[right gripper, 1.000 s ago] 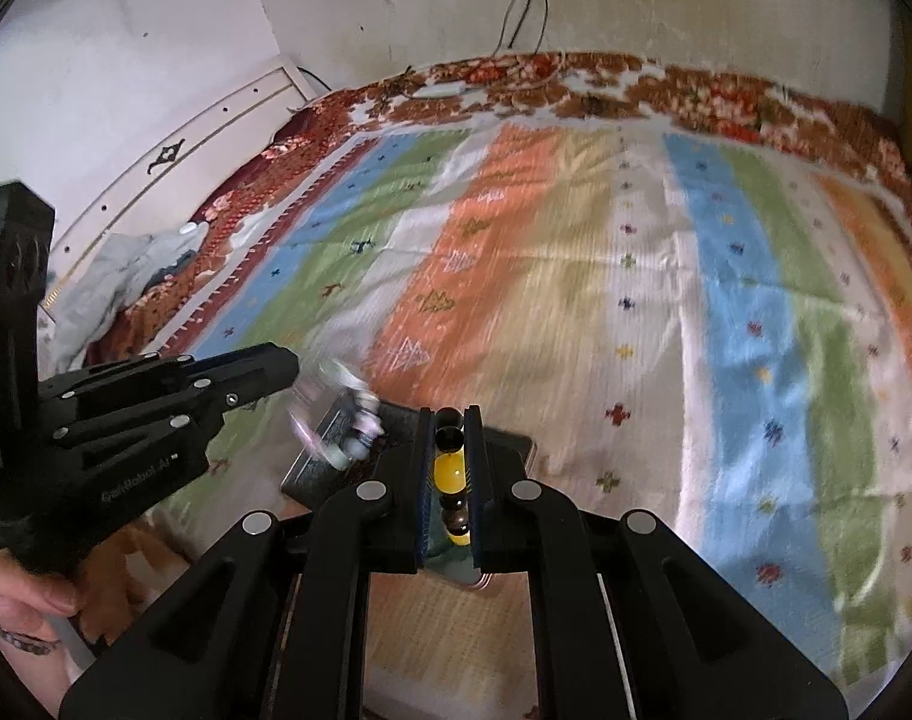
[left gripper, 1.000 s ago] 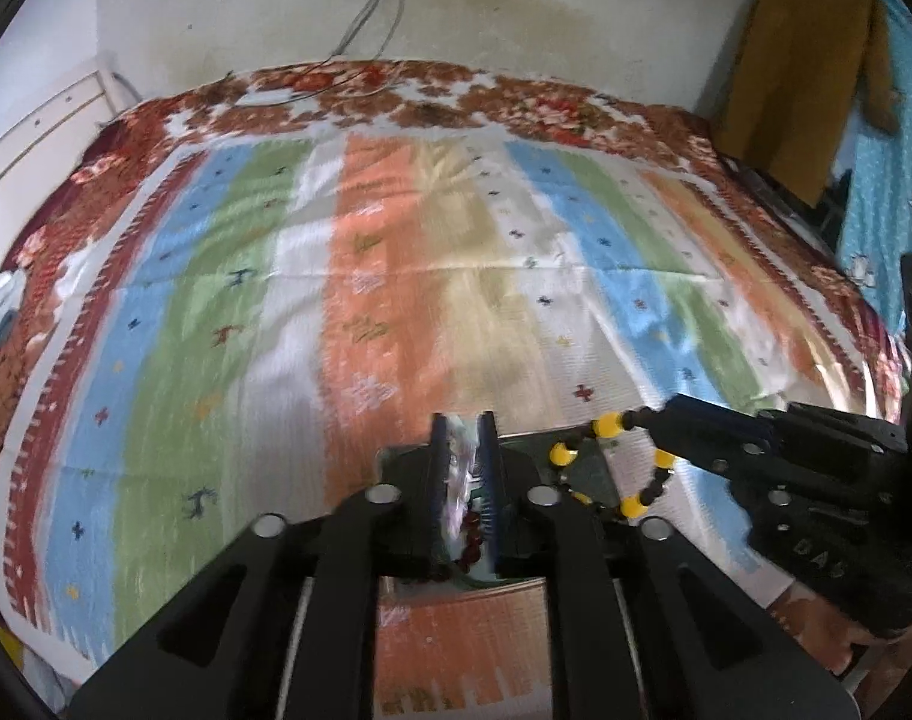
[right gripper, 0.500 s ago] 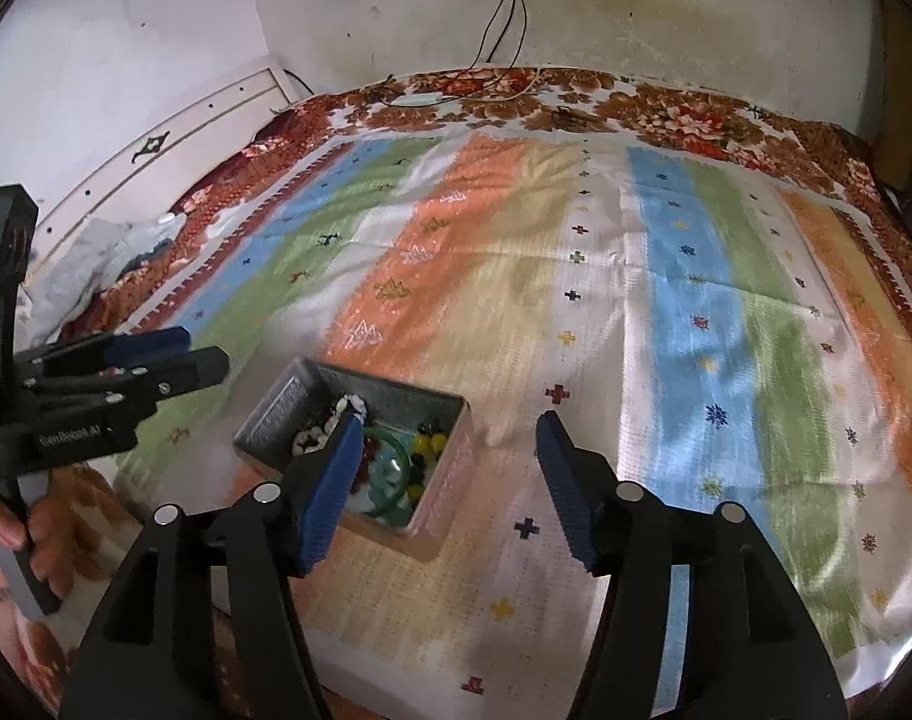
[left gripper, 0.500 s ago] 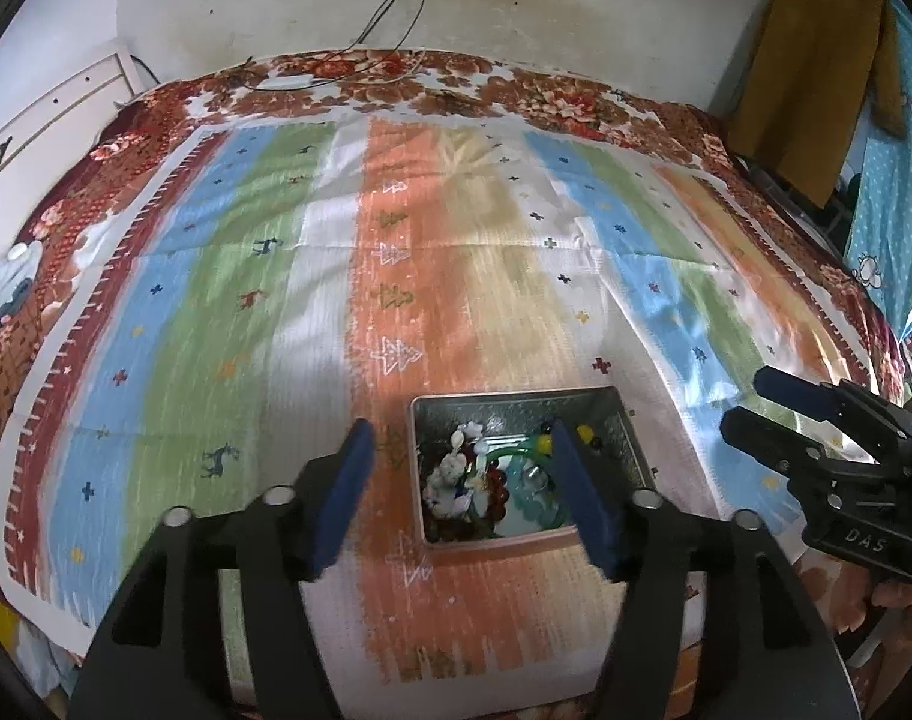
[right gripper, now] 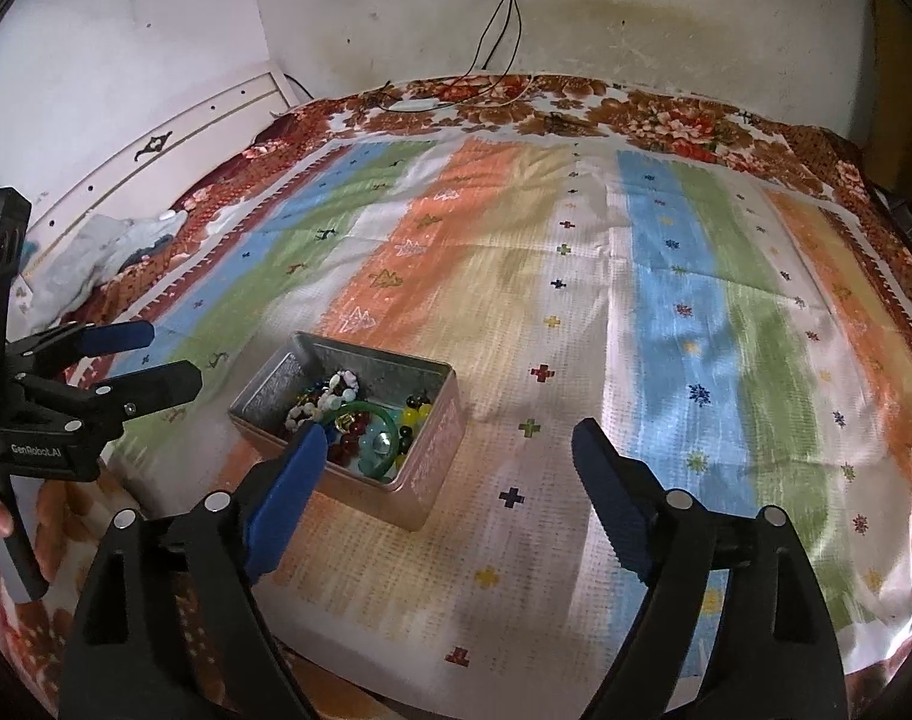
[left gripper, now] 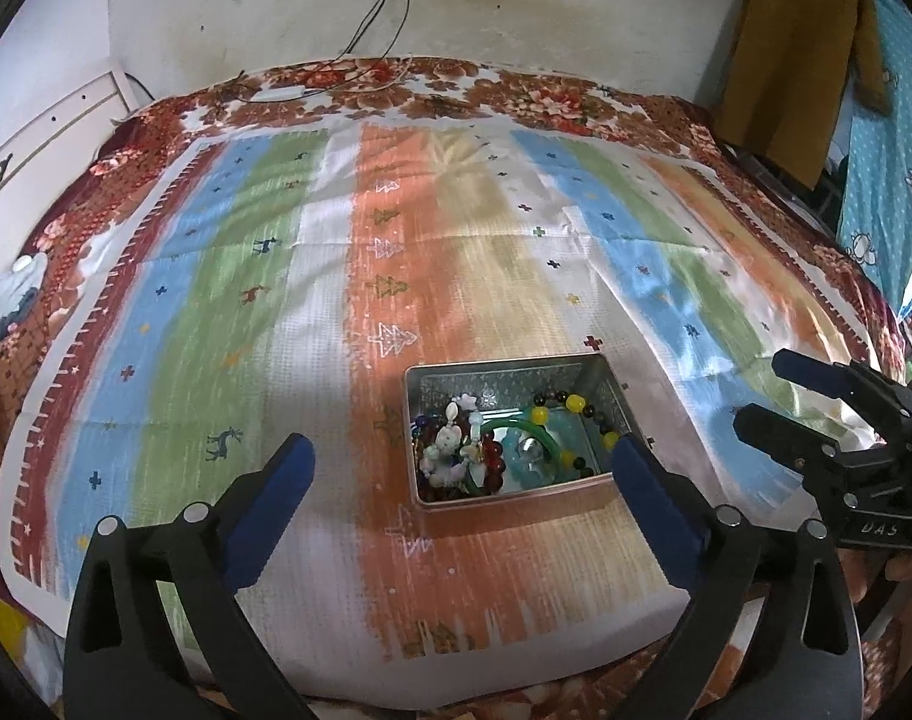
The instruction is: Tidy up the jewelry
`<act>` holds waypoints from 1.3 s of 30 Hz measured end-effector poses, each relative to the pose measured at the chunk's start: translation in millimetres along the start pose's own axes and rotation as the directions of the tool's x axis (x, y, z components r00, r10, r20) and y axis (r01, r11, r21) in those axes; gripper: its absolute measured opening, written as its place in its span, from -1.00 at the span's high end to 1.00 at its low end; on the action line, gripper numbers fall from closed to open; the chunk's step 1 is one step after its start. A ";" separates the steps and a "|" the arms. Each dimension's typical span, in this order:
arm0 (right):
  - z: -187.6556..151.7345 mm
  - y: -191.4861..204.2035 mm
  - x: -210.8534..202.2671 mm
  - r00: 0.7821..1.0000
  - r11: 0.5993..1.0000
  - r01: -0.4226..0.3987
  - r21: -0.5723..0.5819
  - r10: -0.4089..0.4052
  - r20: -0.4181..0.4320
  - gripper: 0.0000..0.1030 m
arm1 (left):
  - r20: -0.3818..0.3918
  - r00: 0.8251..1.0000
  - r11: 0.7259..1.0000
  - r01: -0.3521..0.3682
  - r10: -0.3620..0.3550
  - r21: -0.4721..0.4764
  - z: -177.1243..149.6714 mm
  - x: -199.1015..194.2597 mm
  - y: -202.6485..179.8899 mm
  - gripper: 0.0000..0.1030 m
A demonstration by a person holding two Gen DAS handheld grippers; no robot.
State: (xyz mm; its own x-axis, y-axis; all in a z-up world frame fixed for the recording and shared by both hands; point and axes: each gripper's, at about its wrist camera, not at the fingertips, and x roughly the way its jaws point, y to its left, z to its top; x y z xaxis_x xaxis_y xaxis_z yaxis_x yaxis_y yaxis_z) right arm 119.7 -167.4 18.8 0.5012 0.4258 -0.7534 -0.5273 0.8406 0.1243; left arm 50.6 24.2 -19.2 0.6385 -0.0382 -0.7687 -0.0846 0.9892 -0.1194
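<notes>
Both tools are wide open and empty here. In the left wrist view the left tool (left gripper: 459,468) frames the lower middle of the picture, blue pads spread apart, with nothing between them. Same story for the right tool (right gripper: 450,450) in its own view, pads splayed at the bottom of the frame.

Just above the left tool's tips, lower centre of that view, sits the metal tin (left gripper: 600,372) on the striped bedspread (left gripper: 216,300). All the jewelry I can make out is inside it: a yellow and black bead bracelet (left gripper: 573,403) along the right side, a green bangle (left gripper: 519,425) in the middle, a pale beaded piece (left gripper: 450,441) on the left, plus some red beads underneath. Nothing seems left out on the bed.

So I'd call this pretty much the wrap-up. If you're doing this bit, keep the tools spread and lift straight away from the tin, because a pad clipping that thin rim would probably tip it on the soft bedding and spill the lot.
</notes>
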 end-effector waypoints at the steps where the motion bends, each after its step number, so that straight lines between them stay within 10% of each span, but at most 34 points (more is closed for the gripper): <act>1: -0.7 -0.5 -1.8 1.000 1.000 0.003 0.003 -0.003 0.009 -0.74 | -0.001 1.000 1.000 0.000 0.000 0.001 -0.8 -0.1 -0.9 -0.89; 20: -27.0 -9.6 -32.4 0.994 1.000 -0.006 0.018 0.004 0.108 -0.89 | 0.165 0.985 0.998 -0.056 0.049 0.038 -26.1 -36.5 -20.6 -0.89; 39: -31.4 -6.9 -27.6 0.995 1.000 -0.008 0.007 0.007 0.098 -0.89 | 0.173 0.982 0.993 -0.091 0.077 0.075 -29.1 -32.6 -31.9 -0.89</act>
State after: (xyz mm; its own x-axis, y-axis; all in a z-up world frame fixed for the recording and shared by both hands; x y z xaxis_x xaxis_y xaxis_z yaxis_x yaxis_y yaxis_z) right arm 87.9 -195.5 18.5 0.5626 0.4625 -0.6852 -0.5263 0.8396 0.1346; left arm 10.3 -10.2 -8.6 0.7528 0.0634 -0.6551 -0.0852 0.9964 -0.0014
